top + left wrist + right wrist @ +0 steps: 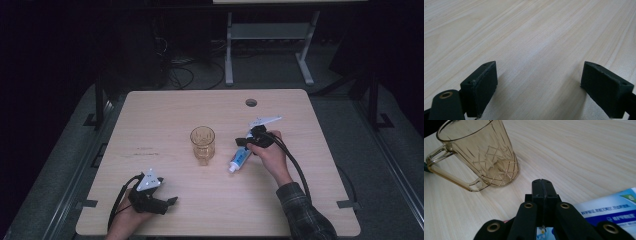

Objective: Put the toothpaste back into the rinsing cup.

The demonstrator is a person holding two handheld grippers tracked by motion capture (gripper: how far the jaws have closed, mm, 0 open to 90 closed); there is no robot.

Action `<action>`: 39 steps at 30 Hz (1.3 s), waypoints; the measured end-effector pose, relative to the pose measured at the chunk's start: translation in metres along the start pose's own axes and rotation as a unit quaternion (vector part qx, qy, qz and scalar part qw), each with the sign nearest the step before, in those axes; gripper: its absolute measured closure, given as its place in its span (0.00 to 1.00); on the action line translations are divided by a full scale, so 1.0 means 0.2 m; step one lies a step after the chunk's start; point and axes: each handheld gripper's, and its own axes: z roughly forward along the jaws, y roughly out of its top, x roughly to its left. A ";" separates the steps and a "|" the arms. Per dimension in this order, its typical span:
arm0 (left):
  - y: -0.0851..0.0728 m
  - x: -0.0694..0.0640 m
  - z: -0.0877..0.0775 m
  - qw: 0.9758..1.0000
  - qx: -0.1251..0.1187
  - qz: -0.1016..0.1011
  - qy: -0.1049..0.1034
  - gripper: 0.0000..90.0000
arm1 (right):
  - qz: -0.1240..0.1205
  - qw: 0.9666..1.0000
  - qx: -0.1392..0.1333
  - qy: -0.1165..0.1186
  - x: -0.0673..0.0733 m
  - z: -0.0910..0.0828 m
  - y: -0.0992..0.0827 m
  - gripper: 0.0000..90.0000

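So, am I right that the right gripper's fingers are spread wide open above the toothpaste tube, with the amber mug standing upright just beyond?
Not quite: the right gripper's fingers are pressed shut, not spread open, as the right gripper view shows. The rest holds: it sits above the toothpaste tube, with the amber mug upright just beyond.

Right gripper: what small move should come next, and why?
Probably open the jaws. The right gripper is shut with nothing between them, just above the toothpaste tube lying on the table beside the mug, so it cannot take the tube yet.
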 end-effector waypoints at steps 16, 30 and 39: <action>0.00 0.00 0.00 1.000 -0.001 -0.001 0.000 0.15 | -0.006 0.999 0.037 -0.001 0.01 0.11 -0.03 1.00; 0.00 0.00 0.00 1.000 -0.001 -0.001 0.000 0.15 | -0.014 0.999 0.051 -0.003 0.02 0.12 -0.05 1.00; 0.00 0.00 0.00 1.000 -0.001 -0.001 0.000 0.15 | -0.023 0.998 0.056 -0.002 0.04 0.06 -0.09 1.00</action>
